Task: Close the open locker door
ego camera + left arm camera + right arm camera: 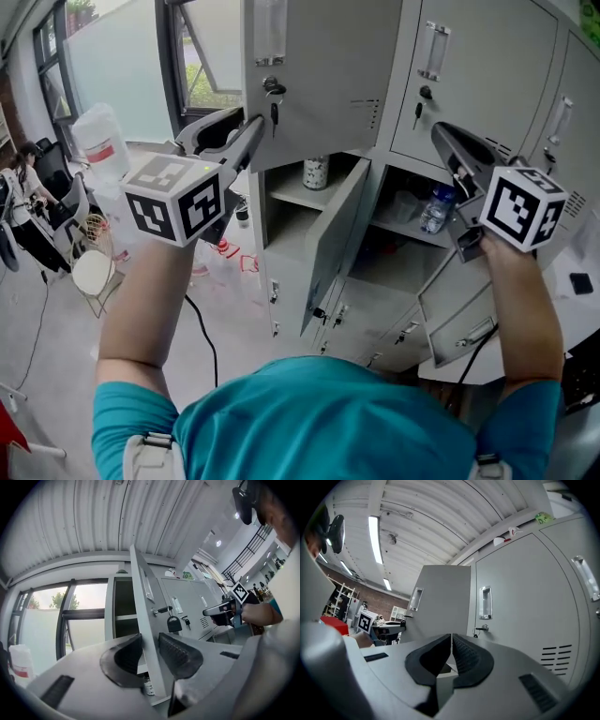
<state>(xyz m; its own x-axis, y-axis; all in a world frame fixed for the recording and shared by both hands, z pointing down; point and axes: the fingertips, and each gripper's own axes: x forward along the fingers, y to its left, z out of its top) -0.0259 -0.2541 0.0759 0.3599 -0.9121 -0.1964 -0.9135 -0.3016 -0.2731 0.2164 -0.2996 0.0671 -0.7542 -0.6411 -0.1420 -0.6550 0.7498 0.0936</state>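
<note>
The upper grey locker door (pixel 319 75) stands swung out, with a key and padlock (pixel 274 92) hanging from its latch. My left gripper (pixel 251 127) reaches up to its free edge. In the left gripper view the door's edge (pixel 143 620) runs between the two pads and both press on it, so my left gripper (pixel 149 641) is shut on the door; the padlock (pixel 174 624) hangs just beyond. My right gripper (pixel 439 131) is raised before the neighbouring closed locker door (pixel 487 66), apart from it. Its jaws (pixel 451 639) meet with nothing between them.
Below, two more doors hang open: a tall one (pixel 333 234) and a low one (pixel 464 314). A patterned cup (pixel 316 172) and a plastic bottle (pixel 436 208) stand on shelves inside. A water jug (pixel 98 141) and a seated person (pixel 28 187) are at the left.
</note>
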